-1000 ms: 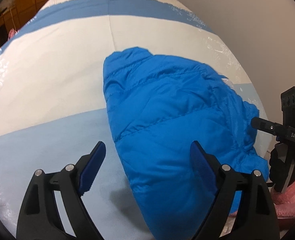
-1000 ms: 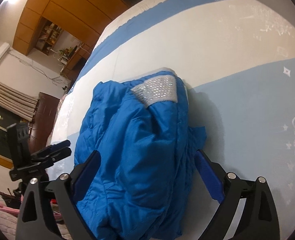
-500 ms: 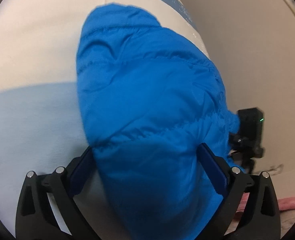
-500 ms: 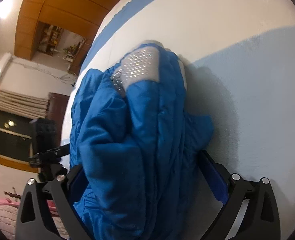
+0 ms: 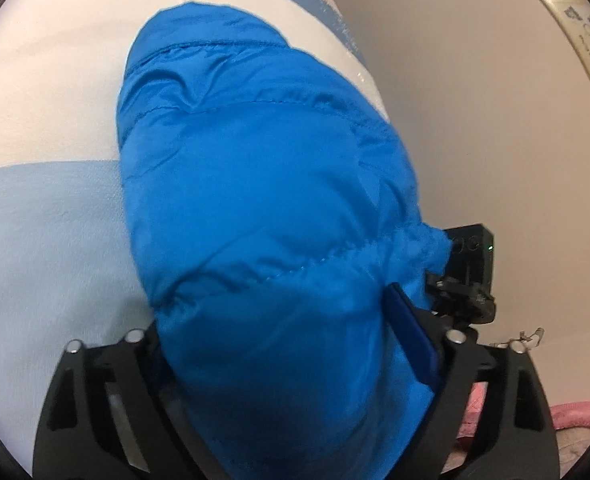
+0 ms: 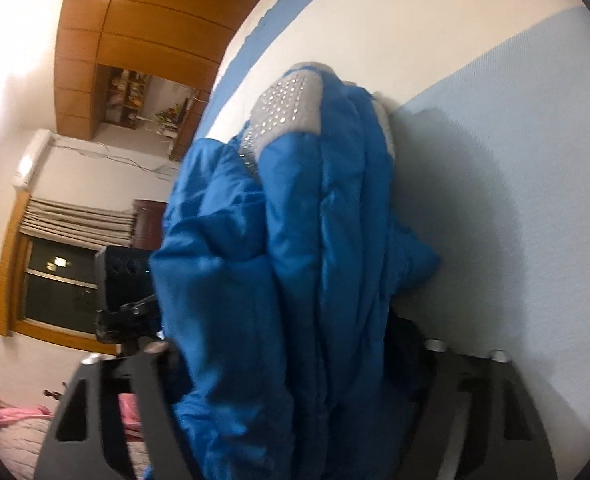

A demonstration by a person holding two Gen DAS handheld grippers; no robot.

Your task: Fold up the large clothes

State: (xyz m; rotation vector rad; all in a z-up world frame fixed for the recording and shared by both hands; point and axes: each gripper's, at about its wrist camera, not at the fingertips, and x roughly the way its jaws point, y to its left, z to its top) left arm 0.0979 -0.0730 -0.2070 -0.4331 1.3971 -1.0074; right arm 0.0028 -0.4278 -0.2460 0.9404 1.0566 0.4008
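A bright blue quilted puffer jacket [image 5: 263, 208] lies folded into a bundle on the white and light blue bed cover [image 5: 43, 240]. My left gripper [image 5: 291, 344] has its jaws closed in around one end of the bundle, which bulges between them. My right gripper [image 6: 295, 360] grips the other end of the jacket [image 6: 295, 248] the same way; its fingertips are buried in fabric. A grey rhinestone patch [image 6: 287, 108] shows at the jacket's far end. Each gripper shows in the other's view: the right one [image 5: 467, 276], the left one [image 6: 123, 292].
A beige wall [image 5: 475, 100] stands close beside the bed in the left wrist view. Wooden wardrobes [image 6: 135, 40], a window with a blind [image 6: 63, 248] and pink bedding [image 6: 11, 412] lie beyond the bed edge in the right wrist view.
Both grippers moved forward onto the jacket and closed on its two ends. The bundle now fills the space between each pair of jaws and looks squeezed narrower.
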